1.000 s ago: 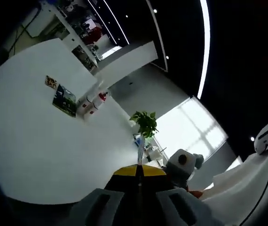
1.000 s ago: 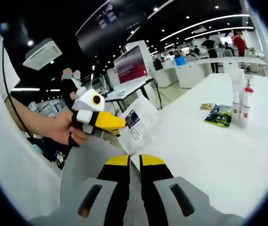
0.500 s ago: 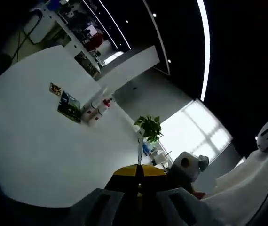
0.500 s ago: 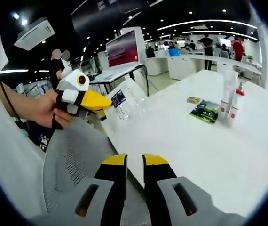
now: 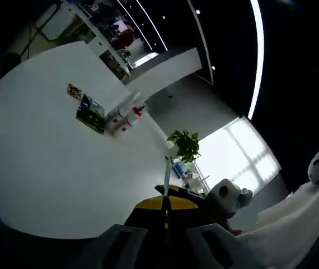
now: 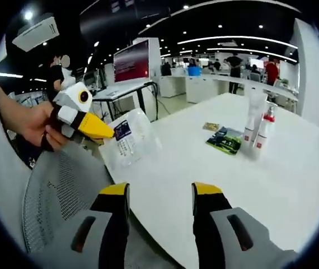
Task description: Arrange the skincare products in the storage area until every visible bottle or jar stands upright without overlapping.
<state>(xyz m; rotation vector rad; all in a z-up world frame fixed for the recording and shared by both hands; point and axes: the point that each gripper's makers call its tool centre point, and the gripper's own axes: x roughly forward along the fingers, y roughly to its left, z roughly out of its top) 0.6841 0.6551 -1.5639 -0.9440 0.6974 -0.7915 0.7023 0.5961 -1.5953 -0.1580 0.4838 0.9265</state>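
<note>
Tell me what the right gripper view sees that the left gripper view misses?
The right gripper view has the left tool held by a hand, pinching a clear packet, plus a mesh chair and a red screen. The left gripper view has a green plant and a bright window. Both show the white table, the bottles and the dark green packet.

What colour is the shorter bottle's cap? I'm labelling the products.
Red, clearest in the right gripper view: shorter bottle on the white table.
</note>
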